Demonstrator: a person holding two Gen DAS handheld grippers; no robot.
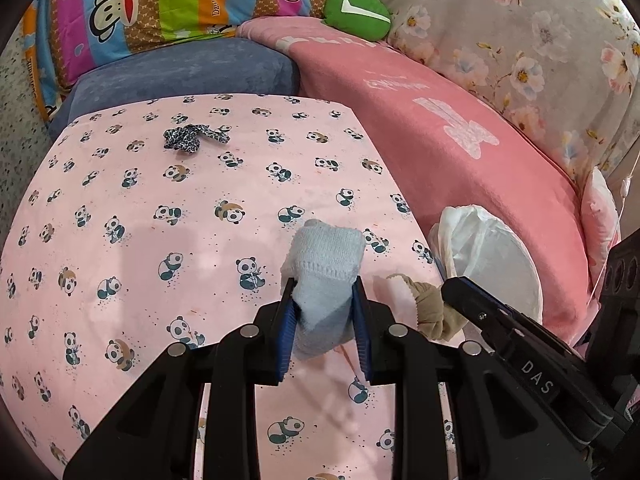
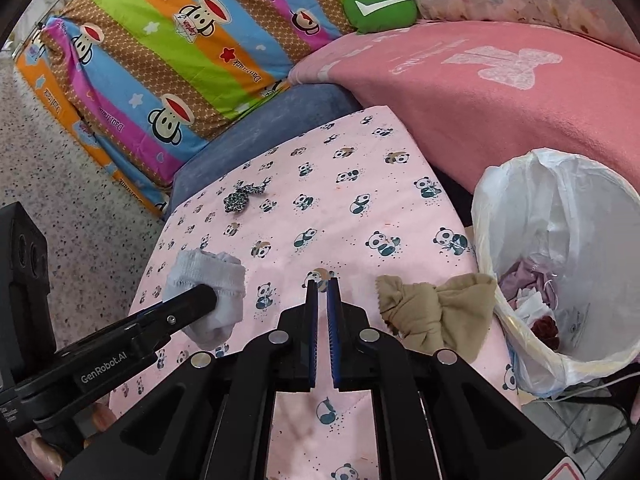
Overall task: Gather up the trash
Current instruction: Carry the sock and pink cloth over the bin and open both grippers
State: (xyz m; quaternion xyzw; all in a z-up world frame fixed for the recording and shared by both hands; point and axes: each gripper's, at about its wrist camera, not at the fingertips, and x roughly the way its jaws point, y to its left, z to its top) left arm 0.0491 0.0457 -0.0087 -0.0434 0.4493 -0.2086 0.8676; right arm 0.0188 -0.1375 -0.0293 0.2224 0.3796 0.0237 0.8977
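- We hold the left tool [image 1: 325,300] clamped on a pale blue knitted sock [image 1: 326,264]; both blue pads press its sides, and the cuff end sticks out beyond the fingertips.
- In the right wrist view the same sock [image 2: 208,280] hangs at the tip of the left tool [image 2: 208,300], above the left edge of the panda-print sheet [image 2: 360,152].
- We hold the right tool [image 2: 322,286] with its pads nearly together; only a thin slit shows between them and nothing lies in it.
- A crumpled tan cloth [image 2: 436,312] lies on the sheet just to the right of the right tool, not touching its pads. In the left wrist view this cloth [image 1: 428,312] sits beside the black tip of the right tool [image 1: 452,292].
- A white bin [image 2: 560,264] lined with a thin plastic bag stands just beside the right edge of the sheet, next to the tan cloth. Scraps of purple, white and dark red lie at its bottom.
- A small knotted black-and-white patterned scrap [image 1: 192,138] lies on the far part of the sheet, well apart from both tools.
- Behind the sheet we see a blue cushion [image 1: 192,70], a pink blanket [image 1: 440,120], a striped cartoon-print quilt [image 2: 180,48] and a green round cushion [image 1: 358,10].
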